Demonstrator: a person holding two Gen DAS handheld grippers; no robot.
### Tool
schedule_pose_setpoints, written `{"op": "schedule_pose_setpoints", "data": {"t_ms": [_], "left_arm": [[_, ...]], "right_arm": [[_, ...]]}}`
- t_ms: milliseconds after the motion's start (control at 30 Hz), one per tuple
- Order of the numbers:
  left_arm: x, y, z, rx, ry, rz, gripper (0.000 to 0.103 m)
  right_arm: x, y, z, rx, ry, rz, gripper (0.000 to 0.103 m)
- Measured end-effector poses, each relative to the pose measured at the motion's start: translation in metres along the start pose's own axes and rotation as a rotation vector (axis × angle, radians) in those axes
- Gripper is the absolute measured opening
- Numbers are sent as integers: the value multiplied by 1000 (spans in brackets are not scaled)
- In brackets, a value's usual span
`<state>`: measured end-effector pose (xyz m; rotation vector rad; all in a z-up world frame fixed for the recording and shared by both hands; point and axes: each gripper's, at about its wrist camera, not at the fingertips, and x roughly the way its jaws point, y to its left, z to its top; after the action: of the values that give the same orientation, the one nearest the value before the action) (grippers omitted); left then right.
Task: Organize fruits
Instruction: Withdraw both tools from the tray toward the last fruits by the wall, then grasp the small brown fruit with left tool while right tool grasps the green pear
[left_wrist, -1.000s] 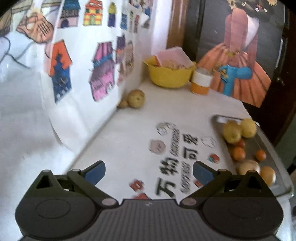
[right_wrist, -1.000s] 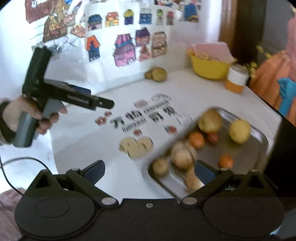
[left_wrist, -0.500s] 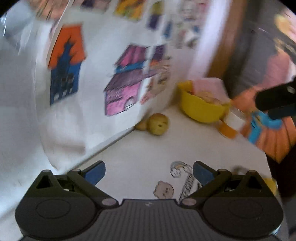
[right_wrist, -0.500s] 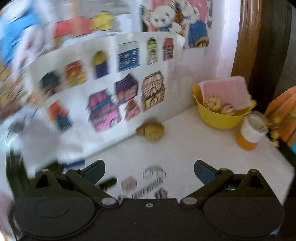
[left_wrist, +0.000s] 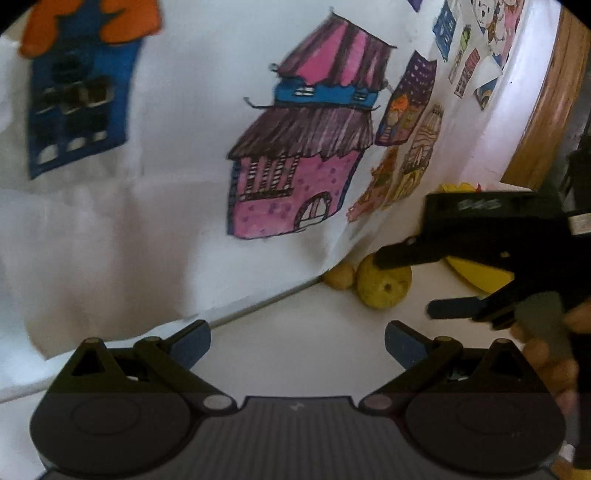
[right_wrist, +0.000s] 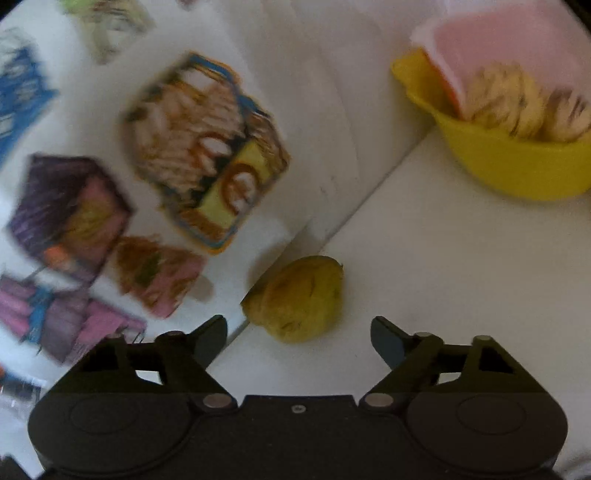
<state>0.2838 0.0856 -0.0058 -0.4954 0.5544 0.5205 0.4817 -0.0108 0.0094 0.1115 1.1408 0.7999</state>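
My right gripper (right_wrist: 298, 338), jaws wide and empty, has swung from the tray to the yellow fruit (right_wrist: 297, 298) at lower centre; my left gripper (left_wrist: 297, 341) waits open.

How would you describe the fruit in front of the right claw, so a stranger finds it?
Find the wall of house drawings. At its foot on the white table lies a yellow-green fruit, left of the yellow bowl. It is larger than the small brownish fruit beside it.
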Motion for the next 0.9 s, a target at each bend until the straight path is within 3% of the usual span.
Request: {"op": "schedule_pose_setpoints", "data": {"t_ms": [267, 500, 700, 900], "left_arm": [[15, -12, -1, 95, -8, -5, 97], [18, -27, -2, 262, -7, -14, 82], [30, -51, 1, 353, -7, -7, 76], [51, -69, 5, 332, 6, 38, 70]], "right_arm": [[16, -17, 5, 86, -1, 89, 57], [-7, -39, -1, 103, -14, 86, 56], [-43, -64, -15, 103, -20, 59, 56], [-73, -81, -33, 93, -30, 77, 55]]}}
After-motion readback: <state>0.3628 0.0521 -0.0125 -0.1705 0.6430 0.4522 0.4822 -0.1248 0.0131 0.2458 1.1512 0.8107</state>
